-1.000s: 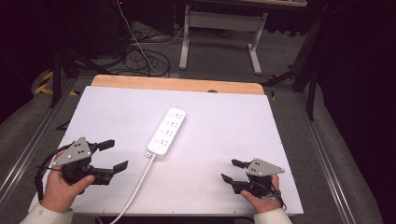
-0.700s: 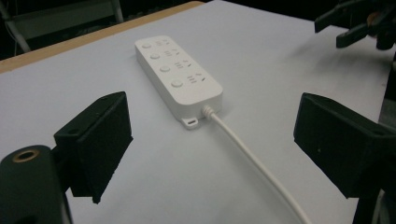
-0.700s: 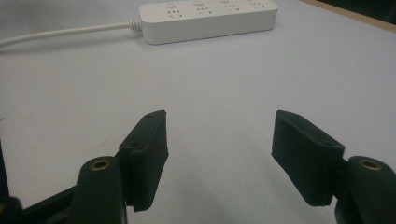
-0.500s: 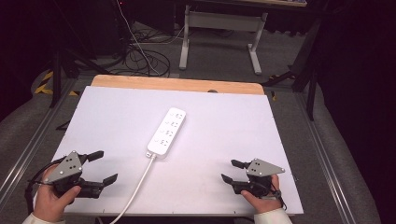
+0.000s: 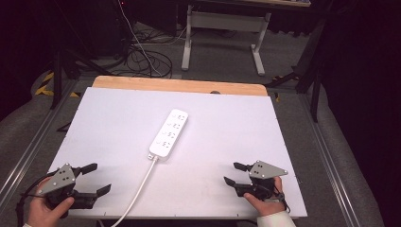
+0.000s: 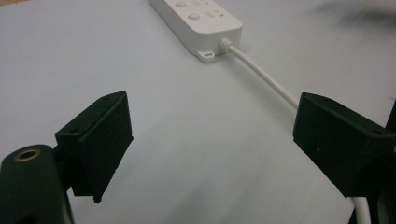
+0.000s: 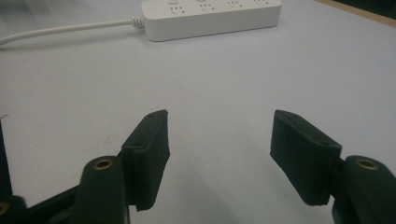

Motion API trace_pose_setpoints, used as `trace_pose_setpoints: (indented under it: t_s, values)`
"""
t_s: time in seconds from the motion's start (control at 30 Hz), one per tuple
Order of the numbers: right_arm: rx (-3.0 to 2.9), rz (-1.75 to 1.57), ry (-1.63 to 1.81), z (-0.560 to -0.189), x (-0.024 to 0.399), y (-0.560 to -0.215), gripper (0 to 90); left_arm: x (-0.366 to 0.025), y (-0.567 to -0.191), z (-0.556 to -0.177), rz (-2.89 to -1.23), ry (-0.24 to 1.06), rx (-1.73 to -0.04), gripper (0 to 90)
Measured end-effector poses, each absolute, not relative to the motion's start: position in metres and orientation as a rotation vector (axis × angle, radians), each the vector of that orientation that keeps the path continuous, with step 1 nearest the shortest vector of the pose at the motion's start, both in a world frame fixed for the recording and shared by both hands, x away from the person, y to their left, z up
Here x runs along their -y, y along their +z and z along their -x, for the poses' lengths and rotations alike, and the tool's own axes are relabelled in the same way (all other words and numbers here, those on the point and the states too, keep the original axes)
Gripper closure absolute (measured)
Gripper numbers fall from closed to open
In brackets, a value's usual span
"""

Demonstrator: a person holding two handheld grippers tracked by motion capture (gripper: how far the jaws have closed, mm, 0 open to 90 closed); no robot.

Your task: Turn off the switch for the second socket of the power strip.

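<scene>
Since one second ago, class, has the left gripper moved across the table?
Yes. The left gripper has drawn back toward the table's near edge and outward to the left, farther from the power strip, which lies where it was.

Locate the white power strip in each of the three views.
High view: power strip at table centre, lying diagonally.
Left gripper view: power strip at top, cord end nearest.
Right gripper view: power strip along top edge.
Shared landmark: its white cord.
</scene>
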State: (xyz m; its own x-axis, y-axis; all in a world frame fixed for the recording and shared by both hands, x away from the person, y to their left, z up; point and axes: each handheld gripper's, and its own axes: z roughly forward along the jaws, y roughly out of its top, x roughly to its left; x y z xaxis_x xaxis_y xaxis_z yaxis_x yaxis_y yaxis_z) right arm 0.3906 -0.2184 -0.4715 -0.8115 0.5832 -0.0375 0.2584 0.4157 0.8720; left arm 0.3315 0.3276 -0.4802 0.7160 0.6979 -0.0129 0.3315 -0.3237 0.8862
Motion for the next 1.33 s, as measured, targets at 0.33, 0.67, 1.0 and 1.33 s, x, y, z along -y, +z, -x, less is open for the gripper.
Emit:
trace_pose_setpoints:
  t_s: [0.33,0.67,1.0,1.33]
  values:
    - [-2.345,-0.719,1.350,-0.391,0.218,-0.472,37.6,-0.326,-0.492,-0.336,-1.953,0.454,-0.801,12.3]
    - [-2.344,-0.722,1.347,-0.391,0.218,-0.472,37.6,-0.329,-0.484,-0.334,-1.865,0.479,-0.827,12.0]
    - [-2.347,-0.727,1.342,-0.391,0.218,-0.473,37.6,-0.329,-0.482,-0.335,-1.870,0.458,-0.843,11.8]
    - [-2.346,-0.730,1.338,-0.391,0.219,-0.474,37.7,-0.330,-0.482,-0.336,-1.861,0.458,-0.837,8.6]
